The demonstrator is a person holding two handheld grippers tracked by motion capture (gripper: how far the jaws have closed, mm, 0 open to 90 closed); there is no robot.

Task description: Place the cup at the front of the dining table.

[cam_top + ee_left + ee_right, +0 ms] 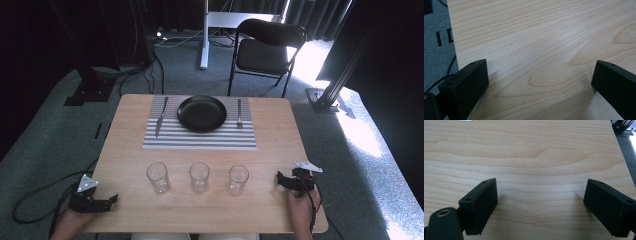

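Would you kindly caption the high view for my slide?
Two open grippers, left and right, flank three empty glasses before a place setting.

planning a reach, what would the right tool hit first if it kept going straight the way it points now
Probably the rightmost glass. In the high view the right tool, jaws open, points left across the table toward it, with bare wood between. Depth is unclear, so it might pass just beside it.

Wooden table point(270, 145) with striped placemat point(200, 136), three glasses point(199, 177) in a row.
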